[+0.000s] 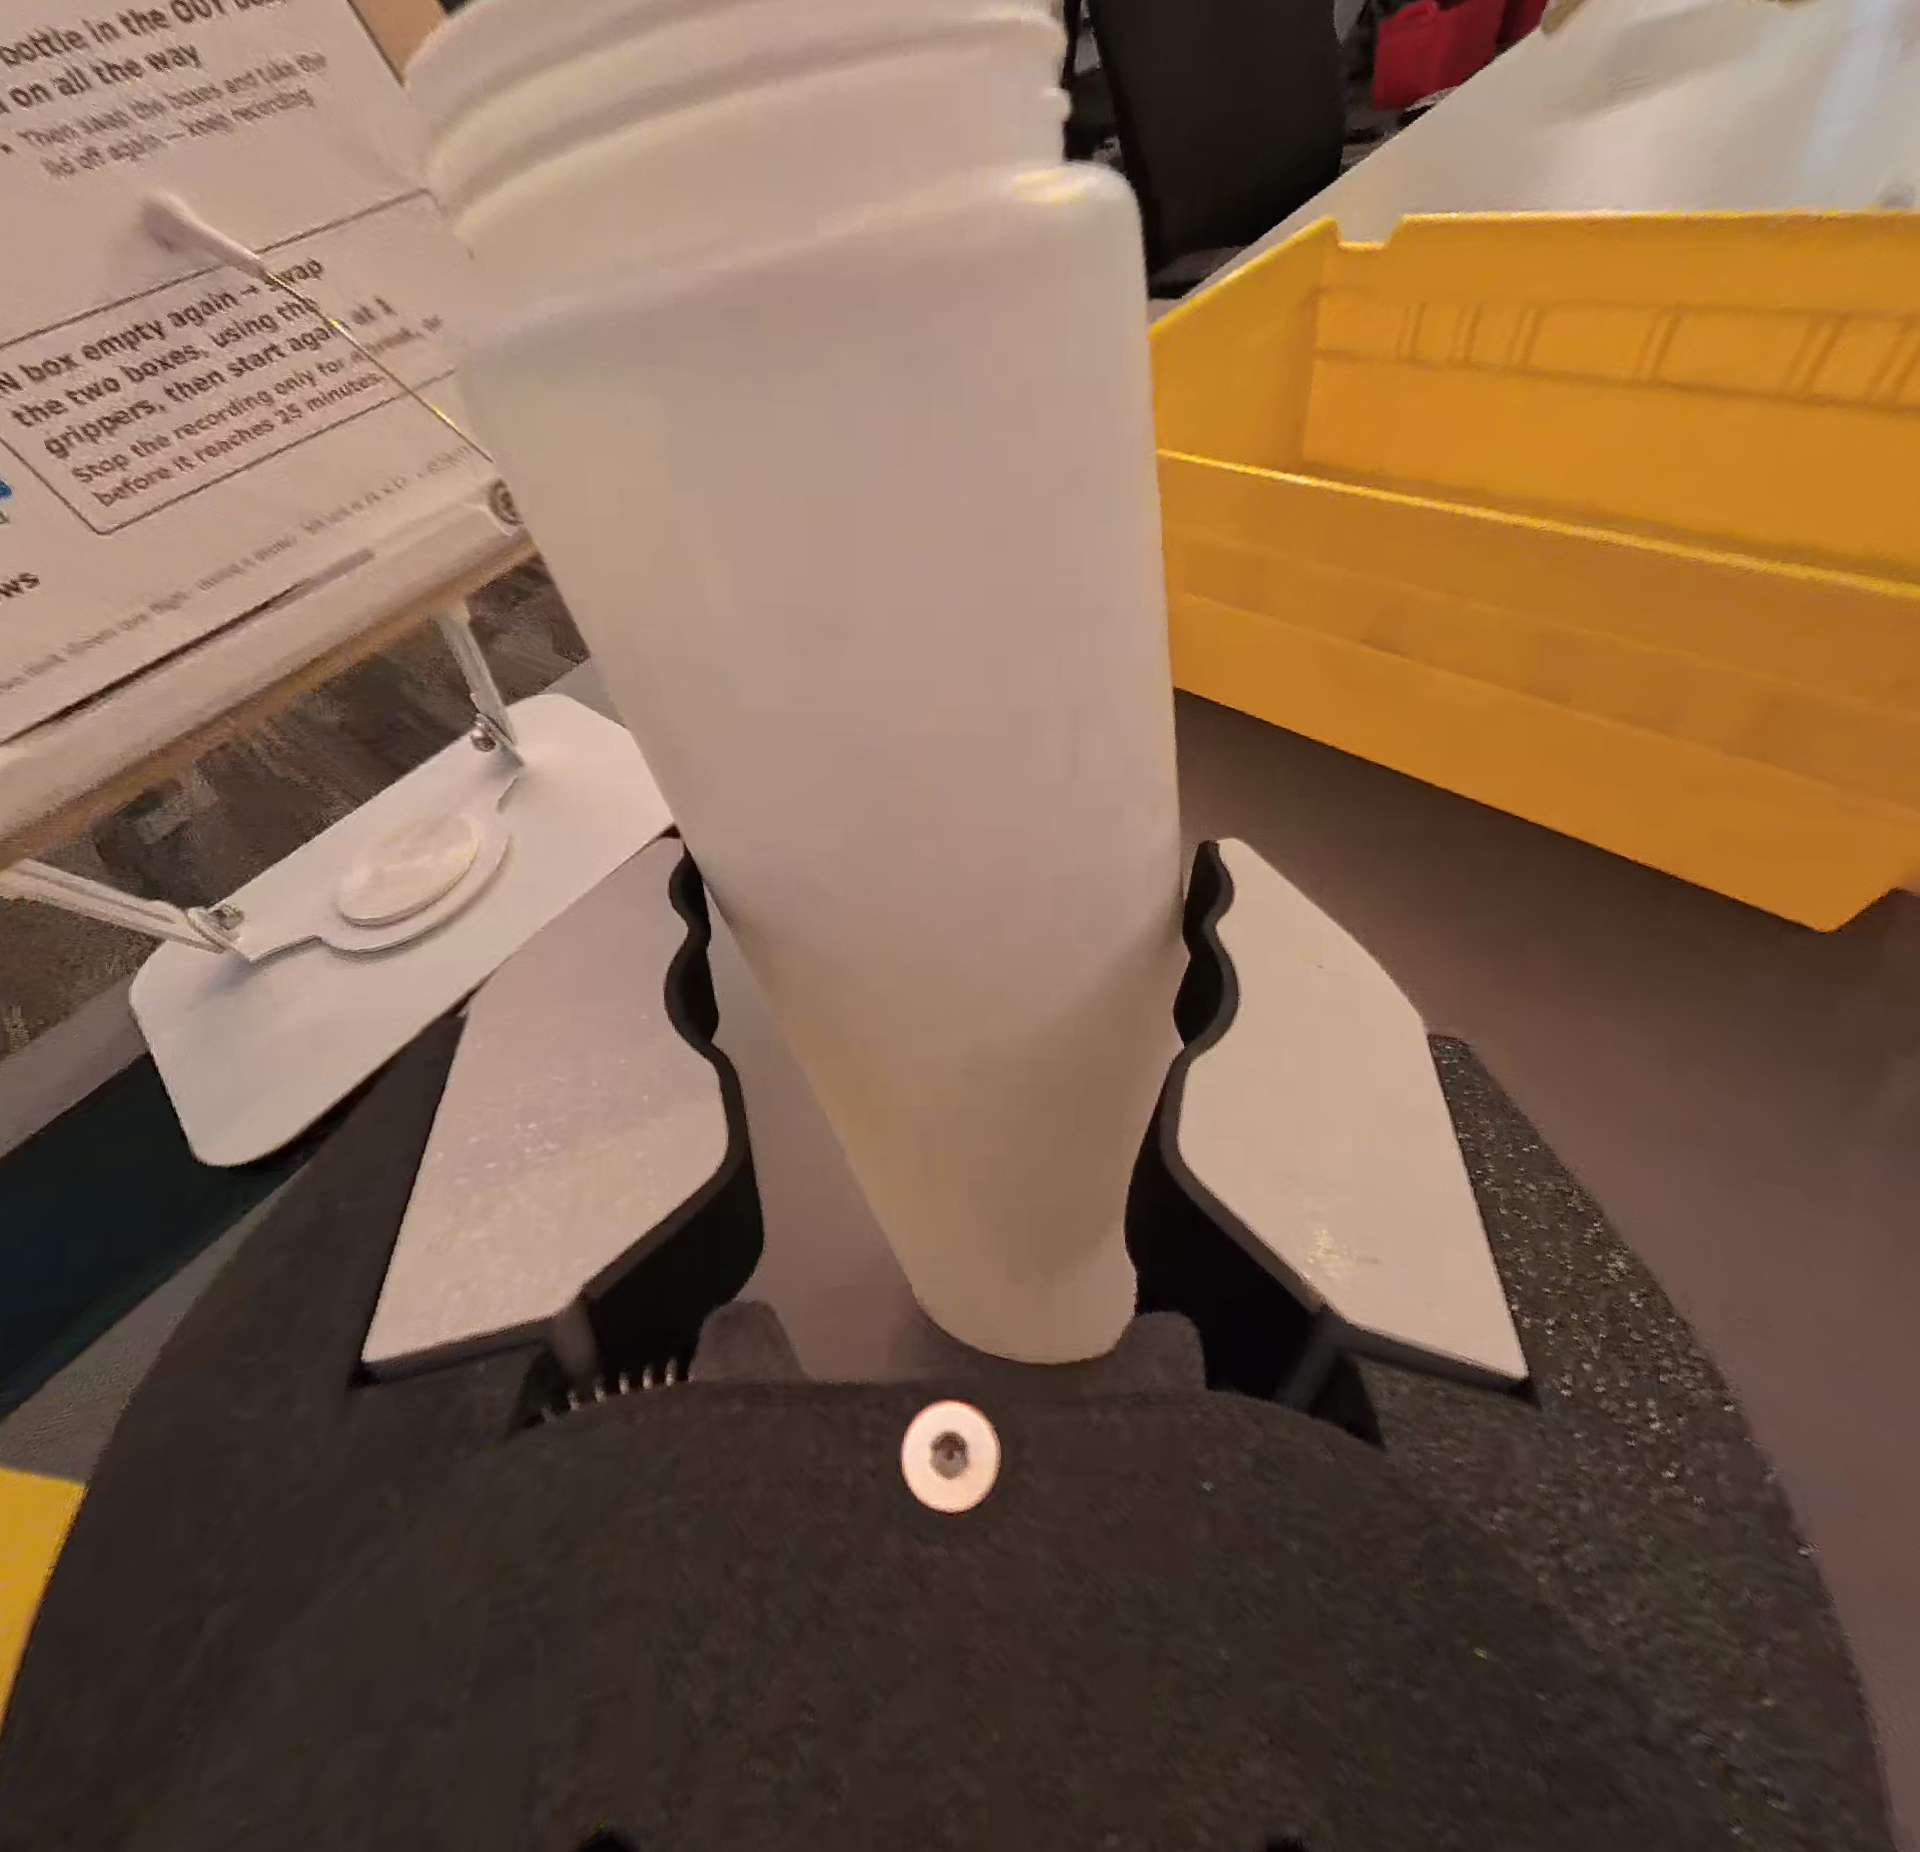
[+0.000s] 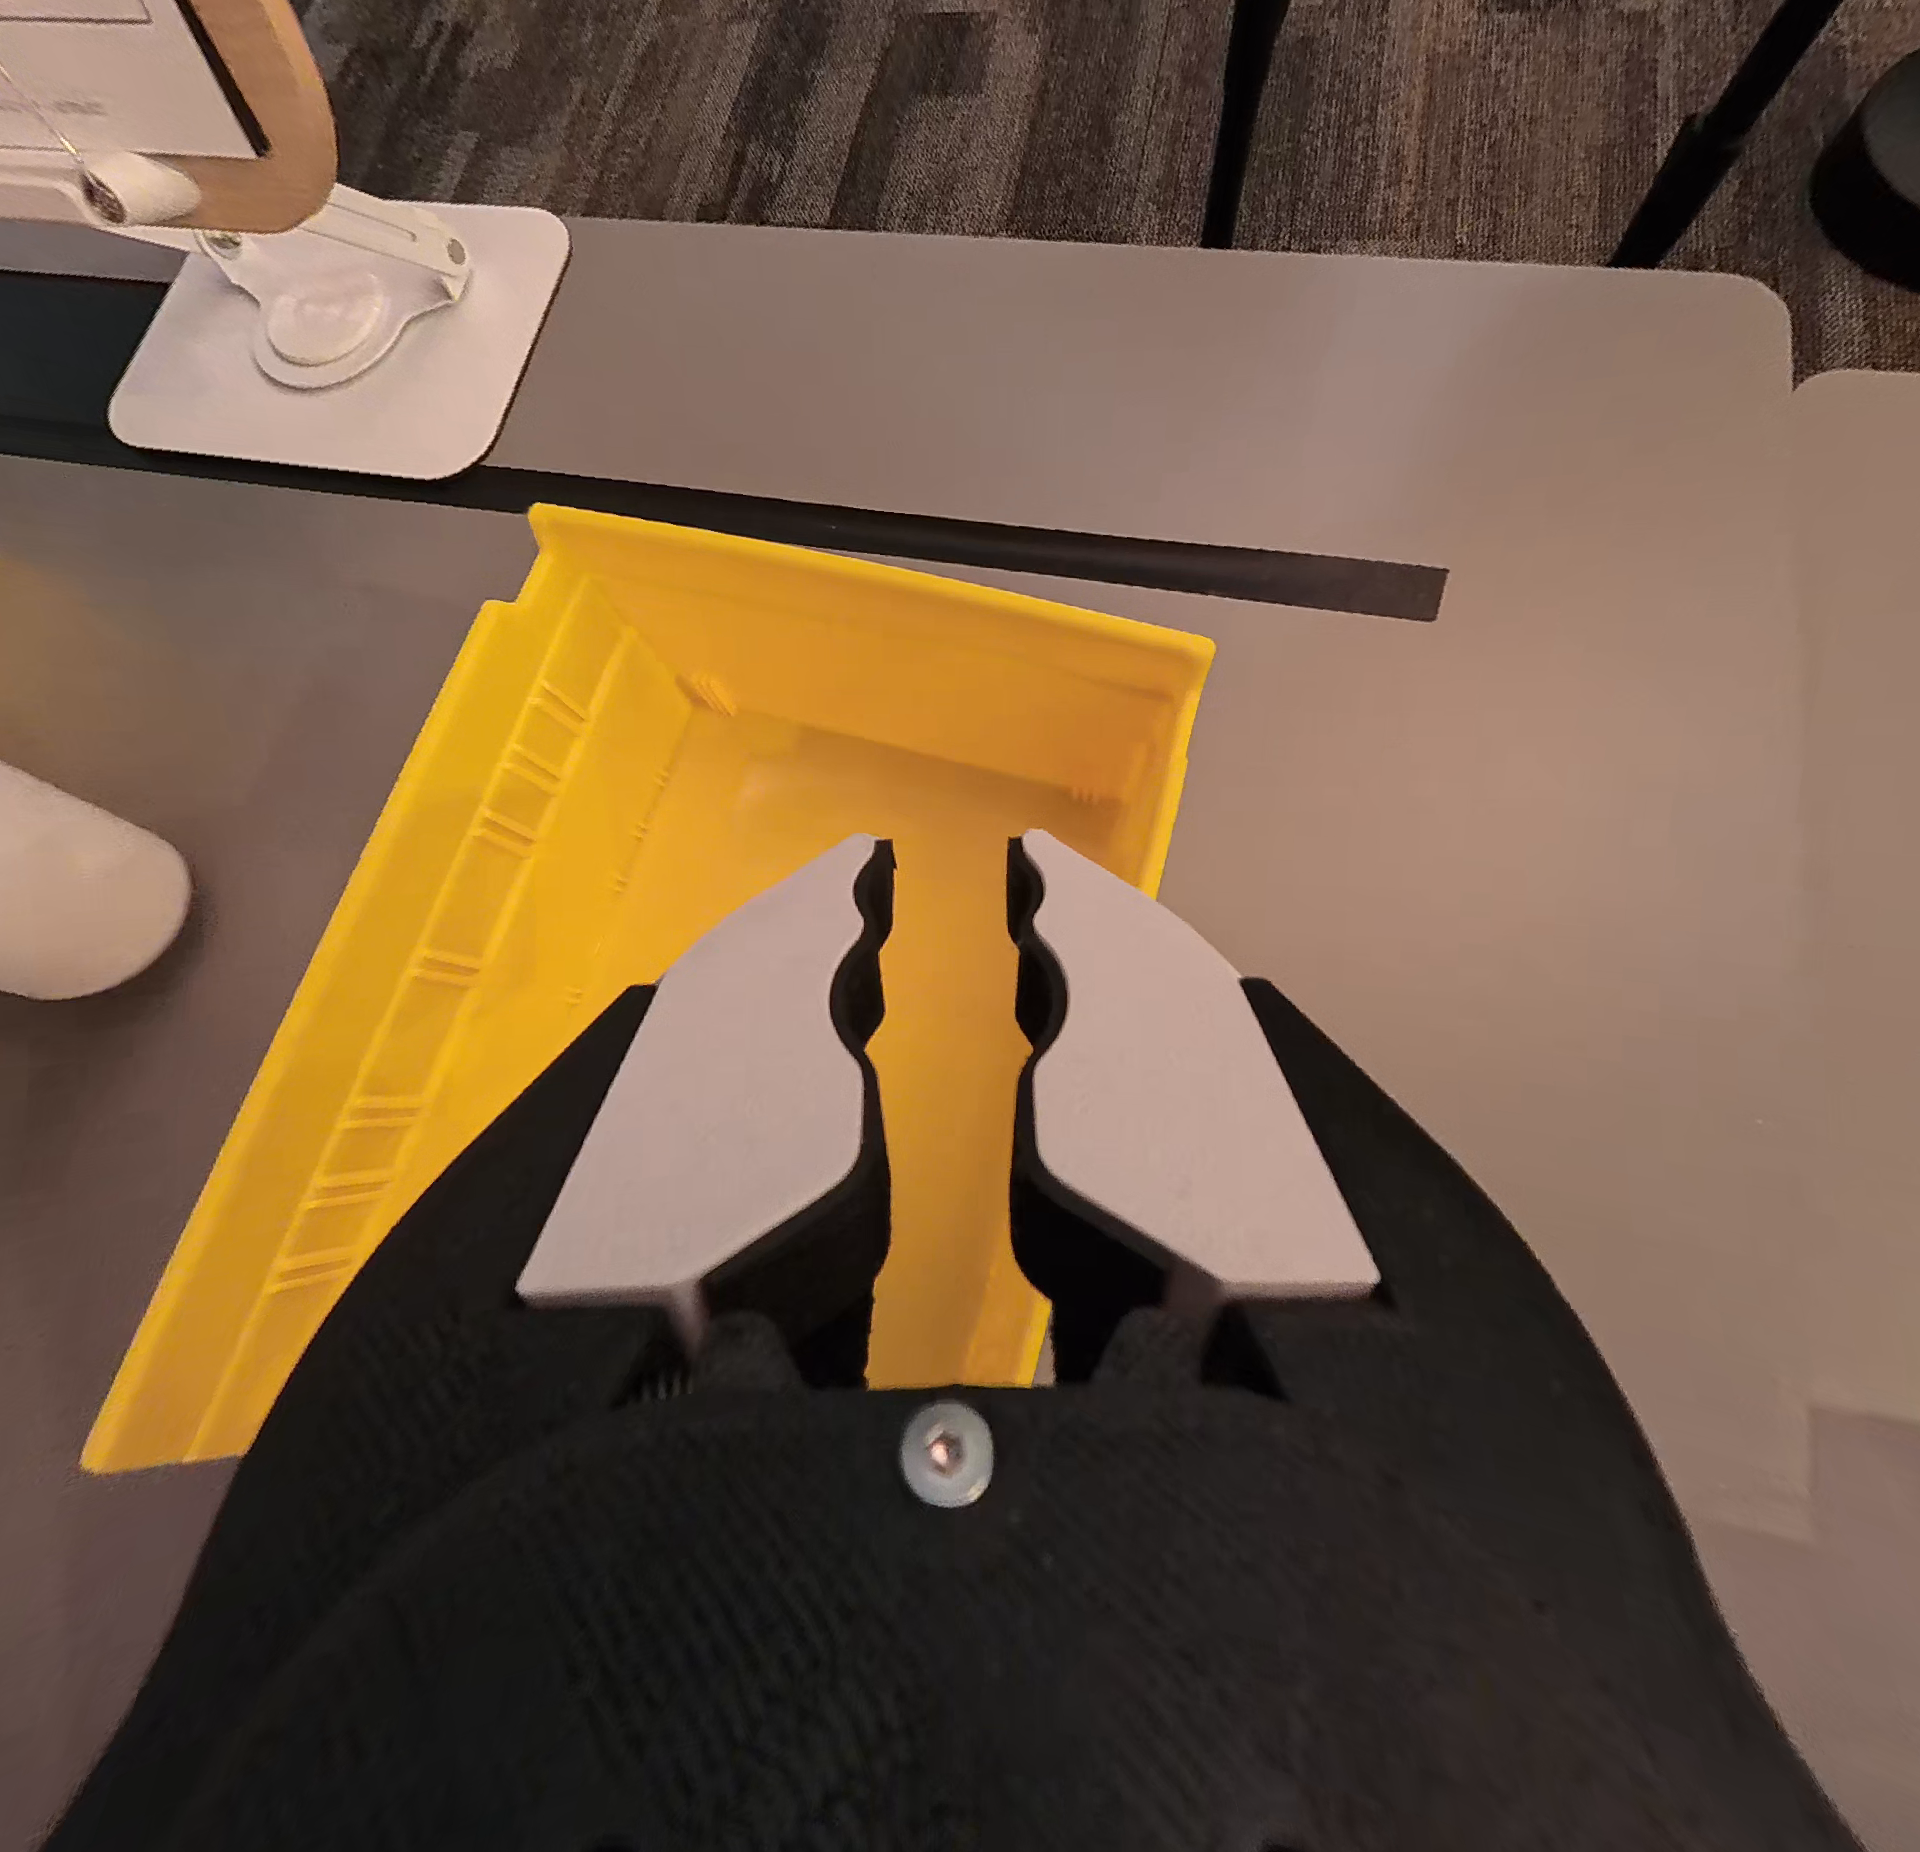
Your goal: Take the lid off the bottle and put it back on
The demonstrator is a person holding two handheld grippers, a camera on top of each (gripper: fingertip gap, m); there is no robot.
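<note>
Grey tabletop [image 2: 1039, 379] and patterned carpet framed the scene as I worked the two hand-held grippers from afar. My left gripper [image 1: 940, 867] had its jaws clamped on the lower body of the white bottle [image 1: 821, 576], which lay along the fingers with its base near the palm and its neck pointing away. Bare screw threads [image 1: 748, 46] showed at the neck, with no lid on them. A yellow bin [image 1: 1558, 514] stood on the table just to the right of the bottle, and a sign on a white stand [image 1: 343, 929] stood to the left.

My right gripper [image 2: 948, 852] hung over the open yellow bin [image 2: 665, 659], its jaws slightly apart and holding nothing; only yellow plastic showed through the gap. At the left edge of that view a rounded white shape [image 2: 83, 888], probably the bottle's base, was visible. I could not find the lid in either view.

I judged the removal half to be done and the refit to be in hand. Next, the right gripper would need to locate and pinch the lid, bring it squarely over the threads and turn it down while the left held the bottle steady.
</note>
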